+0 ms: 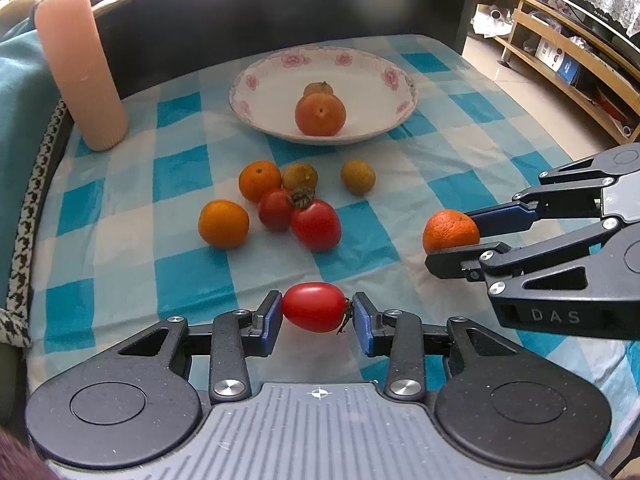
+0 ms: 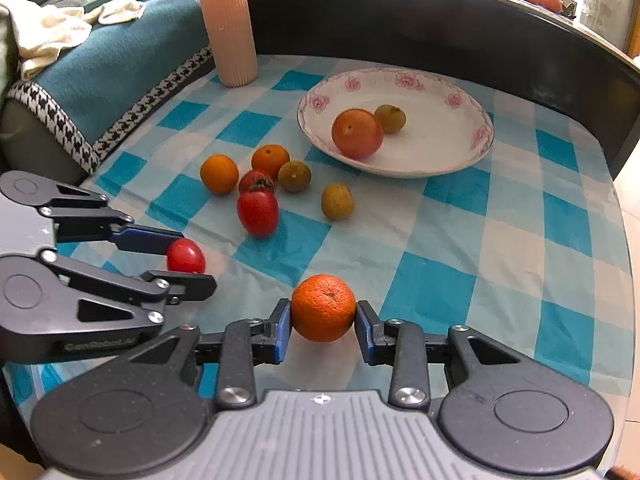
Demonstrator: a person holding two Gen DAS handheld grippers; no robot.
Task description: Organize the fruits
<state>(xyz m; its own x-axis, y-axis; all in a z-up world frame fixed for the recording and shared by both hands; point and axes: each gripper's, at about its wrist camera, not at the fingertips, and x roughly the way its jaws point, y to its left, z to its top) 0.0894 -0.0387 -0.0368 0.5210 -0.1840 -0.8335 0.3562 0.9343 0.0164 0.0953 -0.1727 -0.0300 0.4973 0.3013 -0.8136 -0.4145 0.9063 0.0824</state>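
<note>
Left wrist: left gripper [image 1: 316, 312] clasps tomato [image 1: 314, 307] (stem rightward).

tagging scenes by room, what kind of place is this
Most likely a home living room. A small table under a blue checked cloth stands against a sofa draped in a teal blanket, and a low wooden media shelf lines the far wall.

Bright, soft daylight; faint shadows under fruit on the blue-and-white checked tablecloth [image 1: 132, 236]. Strong fisheye bending, dark vignette at corners. Overexposed window glare far right. Centre sharp, edges slightly blurred.
</note>
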